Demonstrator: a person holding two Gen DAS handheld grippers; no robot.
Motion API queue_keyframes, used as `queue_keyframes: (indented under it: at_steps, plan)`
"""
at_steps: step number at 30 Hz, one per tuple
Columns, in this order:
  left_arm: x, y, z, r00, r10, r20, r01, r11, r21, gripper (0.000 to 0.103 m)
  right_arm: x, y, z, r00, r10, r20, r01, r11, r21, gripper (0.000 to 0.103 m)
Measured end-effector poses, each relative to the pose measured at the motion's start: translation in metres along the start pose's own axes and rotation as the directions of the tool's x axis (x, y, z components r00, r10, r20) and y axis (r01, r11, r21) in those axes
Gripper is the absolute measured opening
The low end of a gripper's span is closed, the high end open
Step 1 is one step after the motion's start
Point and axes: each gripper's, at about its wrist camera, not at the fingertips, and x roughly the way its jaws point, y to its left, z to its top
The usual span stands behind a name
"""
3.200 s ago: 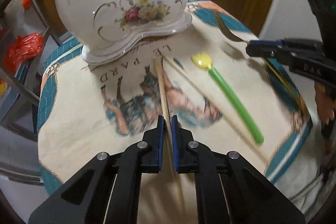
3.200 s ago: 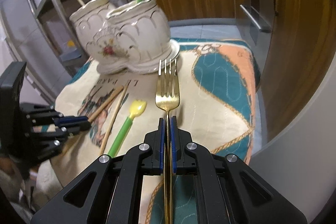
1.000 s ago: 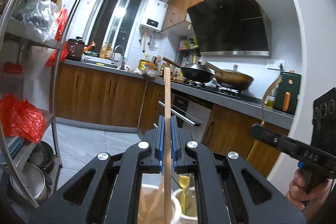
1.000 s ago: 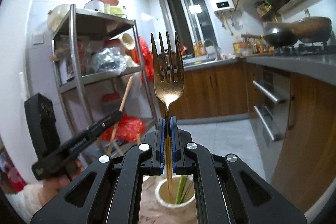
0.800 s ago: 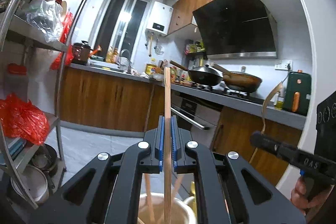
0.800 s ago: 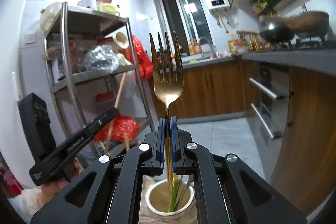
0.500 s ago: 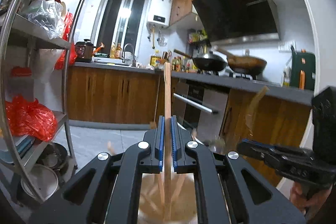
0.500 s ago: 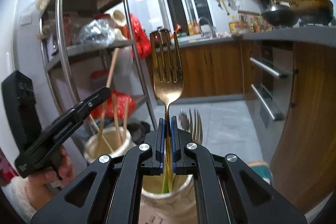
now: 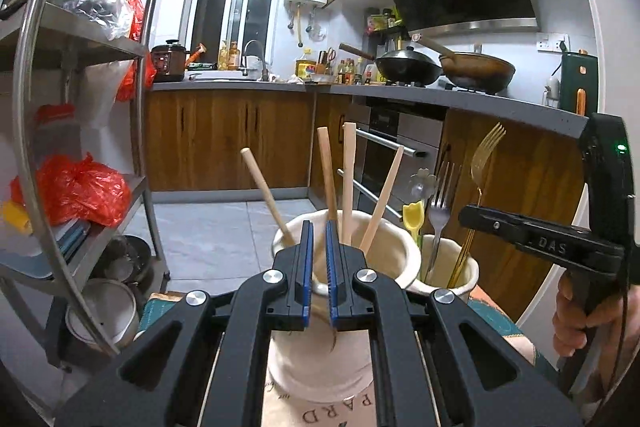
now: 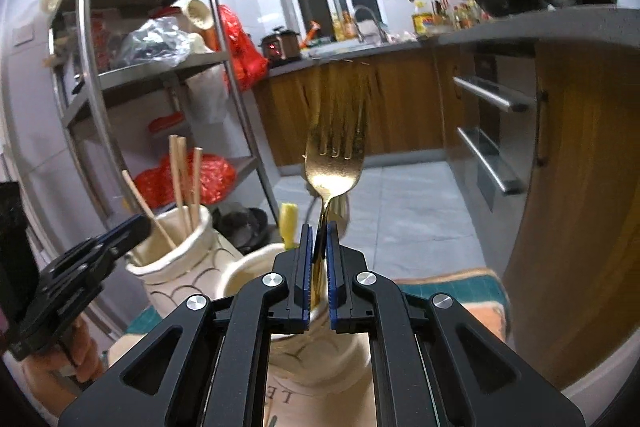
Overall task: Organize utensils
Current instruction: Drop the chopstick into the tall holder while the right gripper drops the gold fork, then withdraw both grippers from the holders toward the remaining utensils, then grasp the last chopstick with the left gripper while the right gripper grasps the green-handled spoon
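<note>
Above the holder (image 9: 344, 311): left gripper (image 9: 316, 267) parted, empty; chopsticks (image 9: 347, 187) stand in left pot. Right gripper (image 10: 318, 263) parted around gold fork (image 10: 335, 163), which stands in right pot. Judged nearly done.

The right claw (image 9: 536, 239) reads "DAS" (partly cut off); the cloth (image 9: 340, 413) reads "PARD".

The supporting surface is being covered by a printed cloth (image 9: 490, 327) with teal and orange border areas and dark lettering on a cream centre. A cream ceramic utensil holder (image 9: 320, 367) with two adjoining compartments is being carried directly on this cloth, its base sitting just behind the lettering (image 10: 280, 397). The edges and material of the surface beneath the cloth are being hidden from both wrist views.
</note>
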Motion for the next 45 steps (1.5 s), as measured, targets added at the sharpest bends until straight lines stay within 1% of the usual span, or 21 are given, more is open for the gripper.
queue_keyframes:
  at_steps: [2,3,5,6,8,12,14,15,16,17,18,19,22,25,29,34,36,40,42,44,45]
  plan:
    - [-0.006,0.000,0.001,1.000,0.002,-0.006,-0.002,1.000,0.010,0.008,0.000,0.000,-0.001,1.000,-0.011,-0.005,0.011,1.000,0.002,0.011]
    - [-0.009,-0.001,0.001,1.000,0.000,-0.008,0.000,1.000,0.014,0.012,-0.001,0.000,-0.002,1.000,-0.014,-0.008,0.014,1.000,0.000,0.014]
    - [-0.015,-0.004,0.002,1.000,0.002,-0.009,-0.002,1.000,0.026,0.023,-0.006,-0.001,-0.003,1.000,-0.005,-0.009,0.005,1.000,0.005,0.026]
    - [-0.019,-0.005,0.003,1.000,0.004,-0.009,-0.004,0.999,0.032,0.031,-0.010,0.000,-0.003,1.000,-0.004,-0.006,0.004,1.000,0.002,0.028]
    - [-0.026,-0.007,0.003,1.000,0.009,-0.009,-0.008,0.999,0.044,0.036,-0.016,-0.001,-0.004,1.000,-0.011,-0.006,0.011,1.000,-0.004,0.031]
    - [-0.039,-0.007,0.002,0.999,0.028,-0.022,-0.026,0.998,0.055,0.056,-0.032,-0.004,-0.009,1.000,-0.023,-0.017,0.023,1.000,-0.001,0.046]
    - [-0.047,-0.006,0.000,0.999,0.040,-0.031,-0.039,0.998,0.057,0.062,-0.039,-0.006,-0.014,0.999,-0.026,-0.038,0.026,1.000,0.000,0.053]
    - [-0.049,-0.006,-0.001,0.998,0.048,-0.036,-0.046,0.997,0.058,0.068,-0.042,-0.006,-0.018,0.998,-0.031,-0.053,0.031,1.000,-0.004,0.055]
    - [-0.051,-0.006,-0.002,0.997,0.059,-0.044,-0.057,0.997,0.058,0.079,-0.044,-0.007,-0.021,0.997,-0.031,-0.067,0.031,1.000,-0.008,0.062]
    - [-0.055,-0.006,-0.004,0.996,0.074,-0.052,-0.071,0.996,0.056,0.086,-0.046,-0.008,-0.023,0.997,-0.029,-0.077,0.028,1.000,-0.009,0.069]
    - [-0.058,-0.005,-0.005,0.995,0.086,-0.055,-0.083,0.995,0.054,0.098,-0.048,-0.008,-0.027,0.995,-0.027,-0.091,0.026,1.000,-0.012,0.073]
    - [-0.062,-0.005,-0.008,0.994,0.098,-0.054,-0.095,0.994,0.052,0.098,-0.050,-0.008,-0.030,0.994,-0.026,-0.108,0.025,1.000,-0.017,0.082]
    - [-0.066,-0.004,-0.016,0.989,0.114,-0.095,-0.109,0.993,0.053,0.098,-0.056,-0.008,-0.041,0.988,-0.039,-0.152,0.035,0.999,-0.029,0.090]
    - [-0.066,-0.001,-0.026,0.982,0.117,-0.151,-0.112,0.993,0.040,0.098,-0.058,-0.006,-0.053,0.980,-0.047,-0.196,0.038,0.998,-0.051,0.092]
    - [-0.063,0.003,-0.047,0.967,0.121,-0.223,-0.117,0.993,0.031,0.098,-0.050,0.001,-0.074,0.958,-0.065,-0.278,0.041,0.995,-0.092,0.092]
    - [-0.058,0.000,-0.073,0.945,0.098,-0.312,-0.099,0.995,0.011,0.097,-0.037,0.006,-0.096,0.923,-0.083,-0.377,0.049,0.994,-0.097,0.092]
    - [-0.058,-0.002,-0.080,0.939,0.087,-0.334,-0.090,0.996,0.007,0.097,-0.034,0.008,-0.104,0.909,-0.087,-0.407,0.048,0.993,-0.104,0.092]
    - [-0.058,-0.007,-0.090,0.929,0.079,-0.360,-0.076,0.997,0.023,0.097,-0.031,0.016,-0.114,0.895,-0.088,-0.437,0.039,0.992,-0.120,0.091]
    - [-0.057,-0.009,-0.091,0.929,0.074,-0.363,-0.070,0.997,0.024,0.097,-0.029,0.021,-0.117,0.889,-0.088,-0.449,0.029,0.990,-0.138,0.082]
    - [-0.058,-0.010,-0.091,0.929,0.065,-0.364,-0.061,0.998,0.022,0.097,-0.028,0.028,-0.121,0.880,-0.089,-0.466,0.018,0.988,-0.155,0.070]
    - [-0.058,-0.011,-0.091,0.929,0.063,-0.364,-0.058,0.998,0.024,0.097,-0.027,0.031,-0.123,0.875,-0.088,-0.475,0.011,0.987,-0.162,0.062]
